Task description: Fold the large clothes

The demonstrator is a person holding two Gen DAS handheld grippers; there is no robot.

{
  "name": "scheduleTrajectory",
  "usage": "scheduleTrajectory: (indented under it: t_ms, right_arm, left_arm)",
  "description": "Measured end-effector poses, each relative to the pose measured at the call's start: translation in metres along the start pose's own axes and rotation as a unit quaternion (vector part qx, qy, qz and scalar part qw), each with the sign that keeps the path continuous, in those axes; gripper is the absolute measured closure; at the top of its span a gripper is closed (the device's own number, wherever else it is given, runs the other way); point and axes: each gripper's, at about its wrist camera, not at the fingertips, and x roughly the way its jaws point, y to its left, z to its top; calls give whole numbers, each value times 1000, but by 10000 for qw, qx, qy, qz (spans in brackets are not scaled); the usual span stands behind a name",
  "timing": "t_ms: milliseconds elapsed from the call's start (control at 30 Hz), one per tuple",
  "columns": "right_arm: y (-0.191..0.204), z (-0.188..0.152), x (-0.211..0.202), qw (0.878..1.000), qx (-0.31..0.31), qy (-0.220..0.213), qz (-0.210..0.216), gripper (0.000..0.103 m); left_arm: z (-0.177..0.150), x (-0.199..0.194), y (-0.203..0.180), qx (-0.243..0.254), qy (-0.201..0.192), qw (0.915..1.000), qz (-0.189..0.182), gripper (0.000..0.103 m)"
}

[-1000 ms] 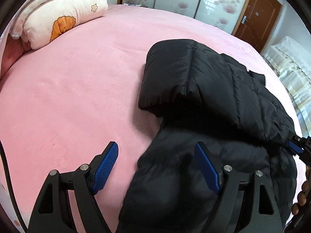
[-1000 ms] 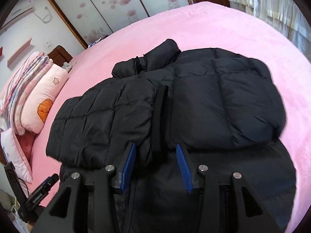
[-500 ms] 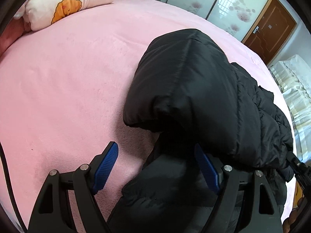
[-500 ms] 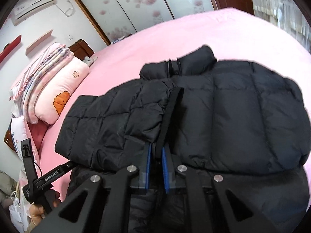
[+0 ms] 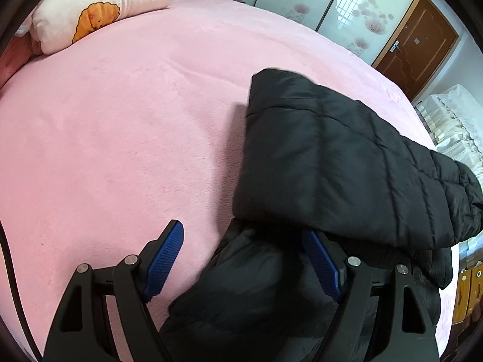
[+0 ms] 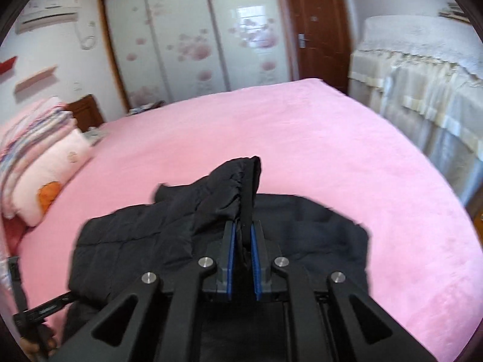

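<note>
Black padded jacket point(image 6: 142, 241) lies on pink bed point(image 6: 332, 157), near edge. Right hand-held gripper point(image 6: 243, 259) has just been closing; pads now pinch the jacket's edge strip, lifted. Left hand-held gripper point(image 5: 241, 259) spread wide over jacket's left edge, gripping nothing. Pillow point(image 5: 99, 9) far left.

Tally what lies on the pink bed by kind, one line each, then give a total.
Black quilted puffer jacket: 1
White pillow with an orange cartoon print: 1
Stack of folded striped pink bedding: 1
Total: 3
The right gripper is clamped on the jacket's front edge; the left gripper stands open over its hem.
</note>
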Motion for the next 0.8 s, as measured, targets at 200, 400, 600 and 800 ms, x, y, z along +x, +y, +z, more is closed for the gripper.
scheduleTrajectory:
  t_ms: [200,400,600,800]
  right_arm:
    - [-25,-17,47,9970,-65,469,-615,94]
    - [-38,-58,80,9888,143,1128,-969,93]
    - [-37,-50,56,9899,408,1135,-747,89]
    - [-16,-24,17,9959,764,472,-85,77]
  left_arm:
    - [5,17,2,-130,282,9994,135,23]
    - [4,20,4,-74,419,9987,284,23]
    - [6,-22,-7,394,-150,9985,340,23]
    - [21,-73,-45,728,-1063,9917,-41,21]
